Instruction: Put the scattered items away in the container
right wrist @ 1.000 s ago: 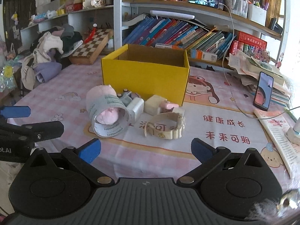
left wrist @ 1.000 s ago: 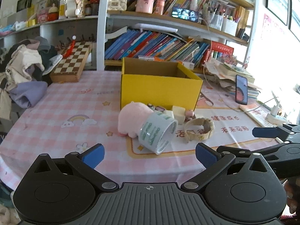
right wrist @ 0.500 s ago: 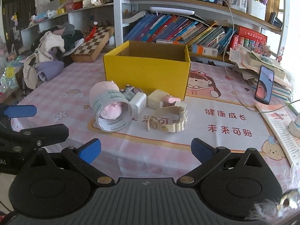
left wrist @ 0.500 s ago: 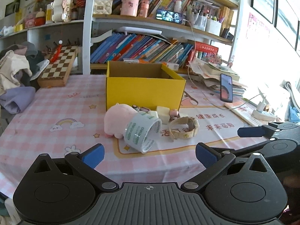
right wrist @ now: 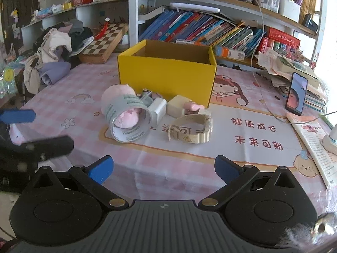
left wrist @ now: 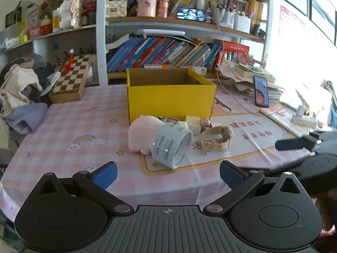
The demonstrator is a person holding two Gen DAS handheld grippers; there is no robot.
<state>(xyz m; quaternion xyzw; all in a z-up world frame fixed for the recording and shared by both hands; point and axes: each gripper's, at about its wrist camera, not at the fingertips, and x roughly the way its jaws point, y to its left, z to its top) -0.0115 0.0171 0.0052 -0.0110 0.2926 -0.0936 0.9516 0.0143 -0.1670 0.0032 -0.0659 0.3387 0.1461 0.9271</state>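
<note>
Both tools, the left tool (left wrist: 167,174) and the right tool (right wrist: 163,168), hung wide open and empty at frame bottom, nothing yet boxed; the tape roll (left wrist: 171,145) at centre, below the yellow box (left wrist: 170,99), seemed nearest to grasp next.

A yellow box (left wrist: 171,103) and pink plush toy (left wrist: 141,135) sit on a pink-and-white checked tablecloth (left wrist: 63,130).
</note>
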